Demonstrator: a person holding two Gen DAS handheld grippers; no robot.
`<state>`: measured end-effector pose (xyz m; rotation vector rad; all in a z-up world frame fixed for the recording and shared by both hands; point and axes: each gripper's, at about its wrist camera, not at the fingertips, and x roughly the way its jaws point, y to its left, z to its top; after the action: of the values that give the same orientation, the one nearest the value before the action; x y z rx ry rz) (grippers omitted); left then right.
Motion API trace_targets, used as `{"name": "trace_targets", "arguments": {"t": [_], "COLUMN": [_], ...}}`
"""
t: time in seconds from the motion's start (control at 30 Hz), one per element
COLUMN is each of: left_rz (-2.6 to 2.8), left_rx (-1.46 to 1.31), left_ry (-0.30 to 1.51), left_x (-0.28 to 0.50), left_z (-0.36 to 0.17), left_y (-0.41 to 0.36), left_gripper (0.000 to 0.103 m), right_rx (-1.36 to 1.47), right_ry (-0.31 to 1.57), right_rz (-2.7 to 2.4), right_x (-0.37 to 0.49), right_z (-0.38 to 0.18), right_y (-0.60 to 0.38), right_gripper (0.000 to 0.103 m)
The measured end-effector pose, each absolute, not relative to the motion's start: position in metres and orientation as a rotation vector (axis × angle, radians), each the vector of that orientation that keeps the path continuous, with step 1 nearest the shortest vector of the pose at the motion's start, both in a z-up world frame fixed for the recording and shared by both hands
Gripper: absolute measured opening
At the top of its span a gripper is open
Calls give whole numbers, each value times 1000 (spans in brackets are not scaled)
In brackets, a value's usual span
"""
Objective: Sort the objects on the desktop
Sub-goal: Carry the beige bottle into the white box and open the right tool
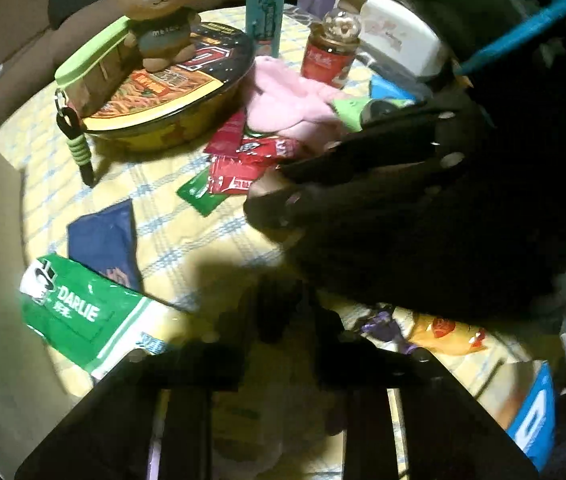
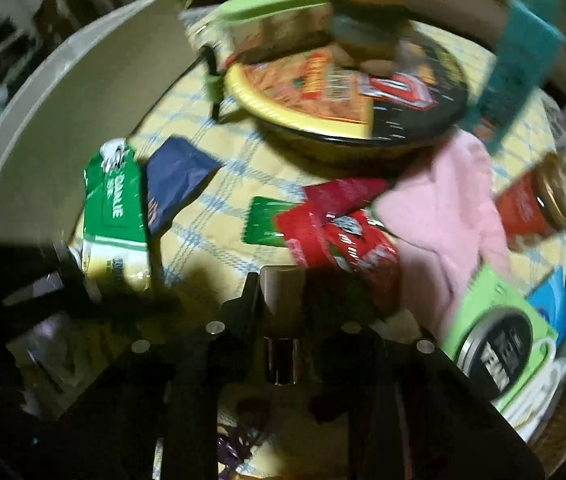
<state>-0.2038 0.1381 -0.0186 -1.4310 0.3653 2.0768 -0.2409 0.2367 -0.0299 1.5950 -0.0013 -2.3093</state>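
In the right wrist view my right gripper (image 2: pixel 283 296) is shut on a small beige tube (image 2: pixel 283 288) with a shiny metal base, held upright between the fingers. The left wrist view shows that gripper (image 1: pixel 269 186) from the side, above the red sachets (image 1: pixel 239 160) and the green sachet (image 1: pixel 203 192). My left gripper (image 1: pixel 281 320) points down at the checked cloth near the table's front, jaws narrow, pads against a small dark object (image 1: pixel 279 304) that is too dark to name. A navy pouch (image 1: pixel 103 240) and a green Darlie pack (image 1: pixel 79 312) lie to its left.
At the back a bear figurine (image 1: pixel 155 12) sits on a round noodle bowl (image 1: pixel 171 92) beside a green pencil case (image 1: pixel 91 48). A teal bottle (image 1: pixel 265 4), red jar (image 1: pixel 329 52), pink cloth (image 1: pixel 291 100), green tin box (image 2: pixel 499 332), yellow snack pack (image 1: pixel 447 332) and blue box (image 1: pixel 535 412) crowd the right.
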Motion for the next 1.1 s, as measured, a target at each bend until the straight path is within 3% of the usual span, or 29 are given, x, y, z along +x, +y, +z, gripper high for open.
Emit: {"name": "trace_targets", "arguments": {"t": [0.13,0.3,0.53,0.7,0.9,1.1], "left_rz": [2079,2068,2084,2192,2323,2365], "left_rx": [-1445,-1433,-1304,-1289,-1371,-1515], "left_ry": [280,0,-349,-401,-461,-485], "left_x": [-205,-209,-191,-176,-168,-189], "left_z": [-17,9,93,122,104,51], "left_y": [130,97,17,-55,-141,-178], "left_gripper": [21,21,21,21,21,21], "right_rx": [1504,1425,1340,1305,1338,1473], "right_ry": [-266,-380,-298,-246,-188,-102], "right_rz": [-2303,-2283,-2270,-2205,-2113,-2096], "right_x": [-230,-215,-203,-196,-199,-229], "right_z": [-9,26,95,124,118,71], "right_y": [266,277,240,177,85,13], "right_gripper": [21,21,21,21,21,21]}}
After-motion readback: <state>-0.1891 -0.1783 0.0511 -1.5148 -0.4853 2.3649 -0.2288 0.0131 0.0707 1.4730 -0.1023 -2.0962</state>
